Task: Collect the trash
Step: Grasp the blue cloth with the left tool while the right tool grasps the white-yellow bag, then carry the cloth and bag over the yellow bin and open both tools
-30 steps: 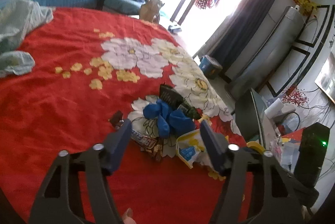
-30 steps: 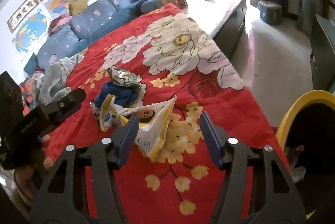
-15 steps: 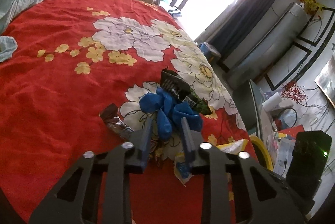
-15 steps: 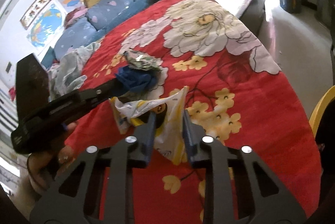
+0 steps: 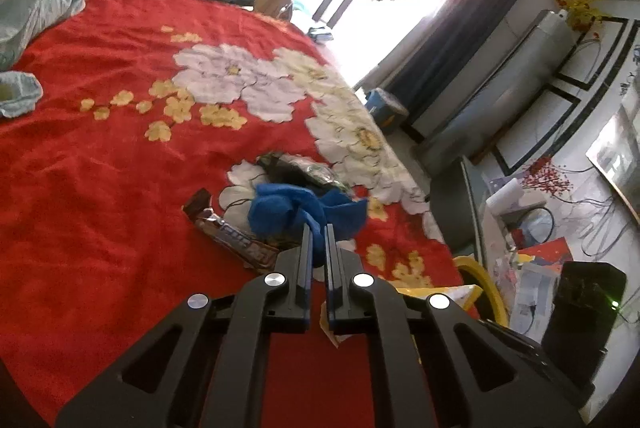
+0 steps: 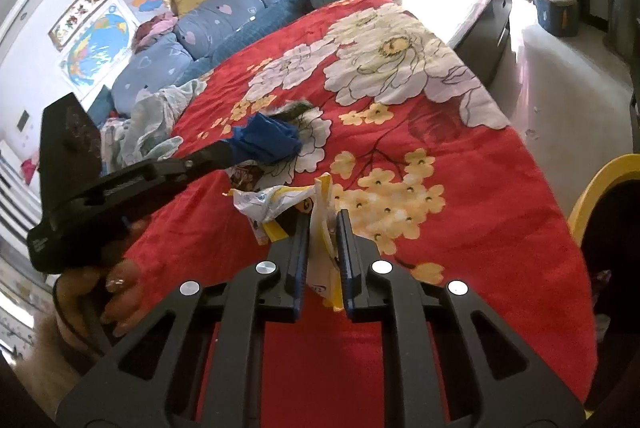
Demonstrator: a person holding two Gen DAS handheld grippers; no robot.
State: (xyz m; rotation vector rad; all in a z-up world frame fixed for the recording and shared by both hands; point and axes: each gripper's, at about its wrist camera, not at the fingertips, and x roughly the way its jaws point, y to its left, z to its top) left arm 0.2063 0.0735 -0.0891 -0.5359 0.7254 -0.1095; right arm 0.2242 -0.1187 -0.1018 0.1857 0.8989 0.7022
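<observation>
both grippers clamp trash: left gripper (image 5: 317,228) blue cloth (image 5: 288,210); only right gripper (image 6: 323,218) view shows its yellow wrapper (image 6: 280,202) pinched.

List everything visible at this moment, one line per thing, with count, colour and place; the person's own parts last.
Crumpled blue cloth: one, blue, on the blanket, pinched in the left gripper.
White-and-yellow plastic wrapper: one, on the blanket, pinched in the right gripper.
Brown candy-bar wrapper: one, left of the cloth.
Dark foil bag: one, behind the cloth.
Red floral blanket: one, under everything.
Yellow-rimmed bin: one, beside the bed.
Left gripper: black, just closed on the cloth.
Right gripper: black, just closed on the wrapper.
Hand: holding the left gripper.
</observation>
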